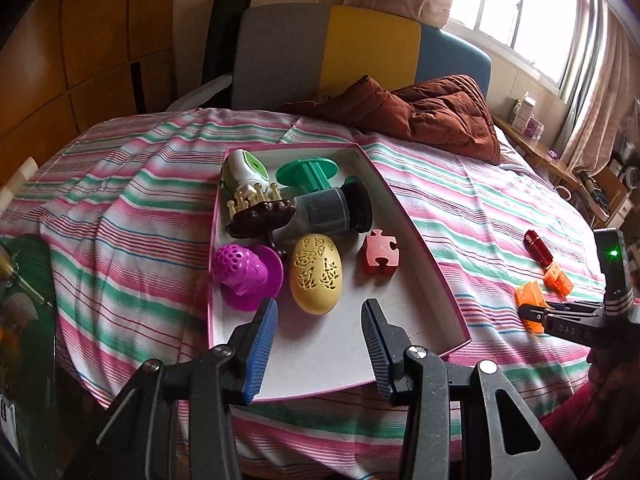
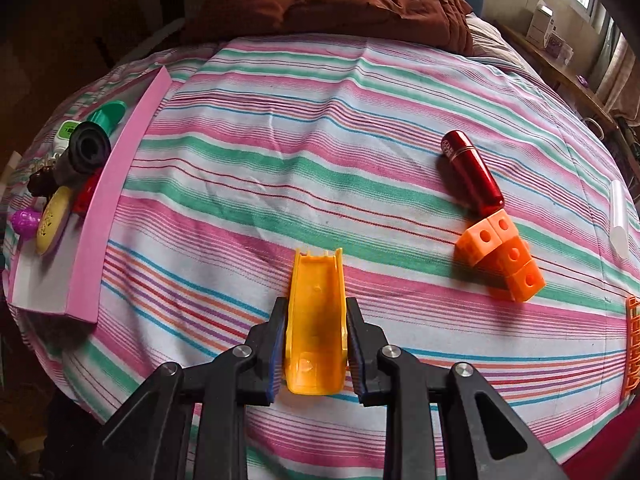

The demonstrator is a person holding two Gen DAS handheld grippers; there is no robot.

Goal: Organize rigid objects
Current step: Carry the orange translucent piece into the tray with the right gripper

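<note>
A shallow pink-rimmed box (image 1: 416, 240) lies on the striped bed and holds several toys, among them a yellow egg (image 1: 316, 276), a red puzzle piece (image 1: 380, 257), a purple perforated piece (image 1: 240, 274) and a grey cylinder (image 1: 324, 212). My left gripper (image 1: 320, 332) hangs open over the box's near end, nothing between its pads. My right gripper (image 2: 316, 348) is shut on a yellow-orange channel piece (image 2: 317, 320) above the sheet; the same piece (image 1: 530, 298) appears in the left wrist view at right. A red capsule (image 2: 472, 172) and orange linked cubes (image 2: 500, 256) lie on the sheet.
A brown quilt (image 1: 432, 116) is bunched at the head of the bed. An orange lattice piece (image 2: 632, 348) shows at the right edge, and a white tube (image 2: 619, 220) lies beyond the cubes. The box's pink wall (image 2: 108, 216) stands left of the right gripper. A shelf with boxes runs under the window.
</note>
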